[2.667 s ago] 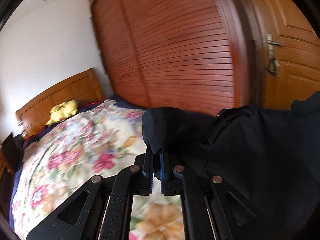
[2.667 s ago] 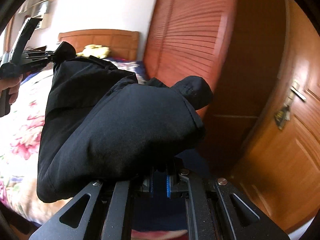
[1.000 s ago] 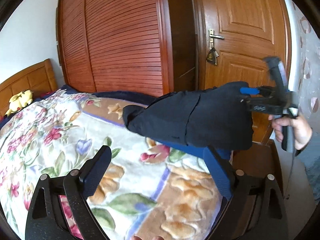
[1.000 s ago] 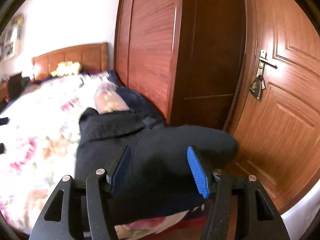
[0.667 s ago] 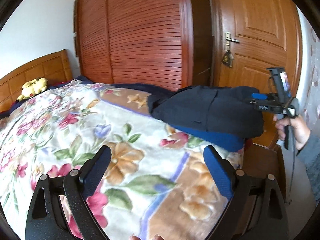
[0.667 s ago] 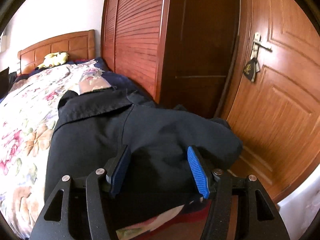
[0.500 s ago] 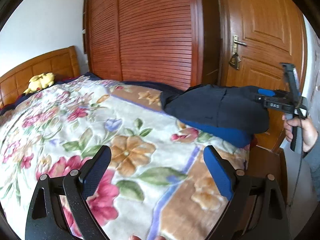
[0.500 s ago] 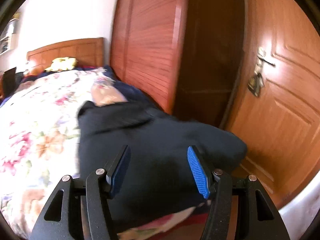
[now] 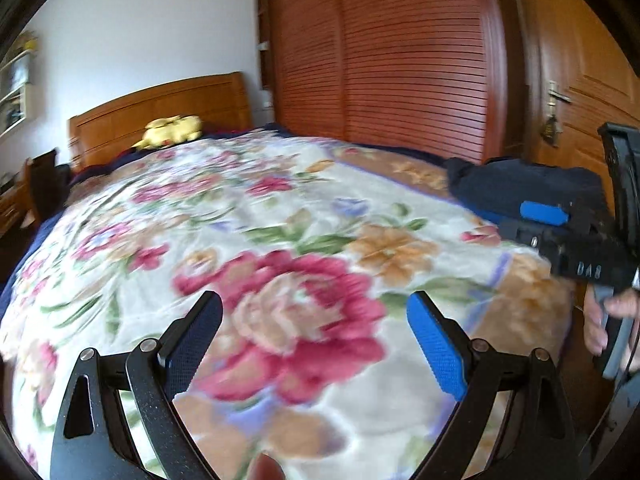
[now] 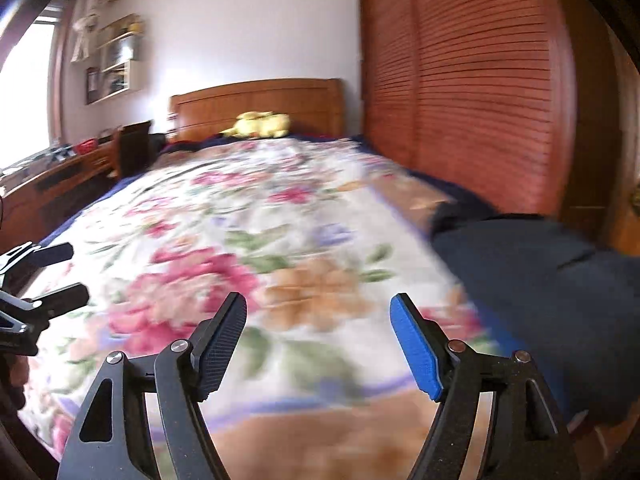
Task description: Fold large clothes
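Observation:
The dark navy garment (image 10: 540, 280) lies folded in a thick bundle on the right corner of the bed; the left wrist view shows the garment (image 9: 516, 180) far to the right. My right gripper (image 10: 320, 340) has its jaws opening, with only the floral blanket (image 10: 248, 216) behind them and the garment off to its right. My left gripper (image 9: 316, 340) is open and empty over the blanket (image 9: 256, 240). A hand (image 9: 600, 320) holds the right tool at the left wrist view's right edge.
A wooden headboard (image 10: 260, 100) with a yellow plush toy (image 10: 260, 124) stands at the far end. The louvred wardrobe (image 9: 400, 60) and a door (image 9: 580, 80) line the right side. A desk (image 10: 52, 184) runs along the left.
Both grippers have swung left, away from the garment, which now lies on the bed corner. The right jaws no longer straddle the garment and stand wider. The left gripper, shut on it earlier, is open.

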`<state>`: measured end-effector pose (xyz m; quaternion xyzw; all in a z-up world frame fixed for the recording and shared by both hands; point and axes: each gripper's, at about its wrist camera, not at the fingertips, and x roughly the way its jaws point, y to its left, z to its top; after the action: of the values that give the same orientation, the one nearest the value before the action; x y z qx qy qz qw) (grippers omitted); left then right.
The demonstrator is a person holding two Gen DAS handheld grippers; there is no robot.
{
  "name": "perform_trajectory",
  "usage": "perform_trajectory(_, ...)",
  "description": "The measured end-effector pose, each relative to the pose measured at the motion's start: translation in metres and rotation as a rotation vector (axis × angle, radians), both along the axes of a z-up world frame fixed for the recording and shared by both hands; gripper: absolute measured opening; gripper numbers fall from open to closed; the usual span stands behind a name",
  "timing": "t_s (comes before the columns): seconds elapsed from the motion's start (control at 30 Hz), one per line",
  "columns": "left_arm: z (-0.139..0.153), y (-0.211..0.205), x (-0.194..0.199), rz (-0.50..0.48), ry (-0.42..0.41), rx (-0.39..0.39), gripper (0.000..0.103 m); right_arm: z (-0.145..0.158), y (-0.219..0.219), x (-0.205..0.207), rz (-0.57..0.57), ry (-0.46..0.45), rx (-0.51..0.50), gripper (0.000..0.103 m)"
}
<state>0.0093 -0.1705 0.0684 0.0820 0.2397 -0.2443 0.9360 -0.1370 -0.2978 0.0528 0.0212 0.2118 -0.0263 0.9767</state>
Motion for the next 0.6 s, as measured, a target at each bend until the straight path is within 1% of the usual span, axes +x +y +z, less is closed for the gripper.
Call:
perform_trajectory(0.2, -0.017, 0.056, 0.006, 0.117, -0.004, 0.014, 0.094, -0.013, 0.061, 0.029, 0.101, 0.013, 0.013, 0.076)
perform_trajectory(0.33, -0.024, 0.088, 0.009, 0.163, -0.004, -0.006, 0.094, -0.022, 0.079, 0.046, 0.138, 0.016, 0.022, 0.076)
perform_trajectory(0.43, -0.028, 0.108, 0.011, 0.217, -0.013, -0.013, 0.094, -0.033, 0.096, 0.060, 0.163, 0.015, 0.022, 0.076)
perform_trajectory(0.6, -0.031, 0.141, 0.017, 0.292, -0.038, -0.029, 0.094, -0.043, 0.117, 0.094, 0.200, -0.003, 0.011, 0.076)
